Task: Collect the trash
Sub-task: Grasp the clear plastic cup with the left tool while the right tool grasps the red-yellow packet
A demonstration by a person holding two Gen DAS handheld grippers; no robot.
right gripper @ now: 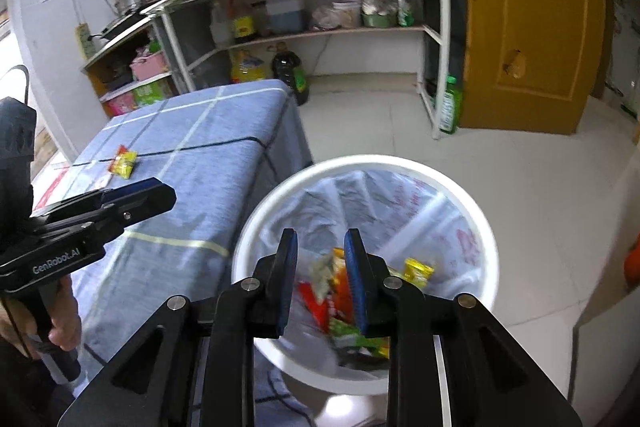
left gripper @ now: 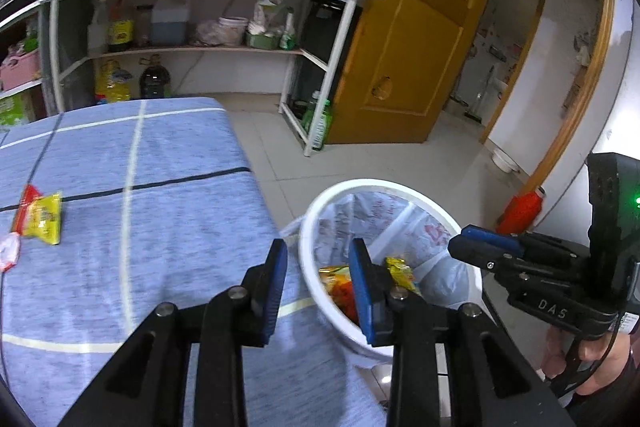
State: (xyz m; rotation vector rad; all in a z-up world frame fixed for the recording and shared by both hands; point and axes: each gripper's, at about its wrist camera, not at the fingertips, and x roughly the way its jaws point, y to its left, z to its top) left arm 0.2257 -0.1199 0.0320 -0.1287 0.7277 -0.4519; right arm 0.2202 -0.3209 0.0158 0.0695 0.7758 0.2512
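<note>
Over the white bin, the right gripper and, at the table edge, the left gripper both stand spread and empty. At ten o'clock from the left gripper, well apart, the yellow-red wrapper lies flat on the blue cloth: probably light, crinkly, slippery, best pinched by an edge.

The mouth of the white bin lies open from above, its plastic liner pressed to the walls and wrappers low at the bottom, with the right gripper over it, jaws apart and empty. The bin stands just beside the edge of the blue-clothed table, where the left gripper hangs, jaws apart. The tabletop is bare but for a yellow packet and a pale wrapper at the far left.
</note>
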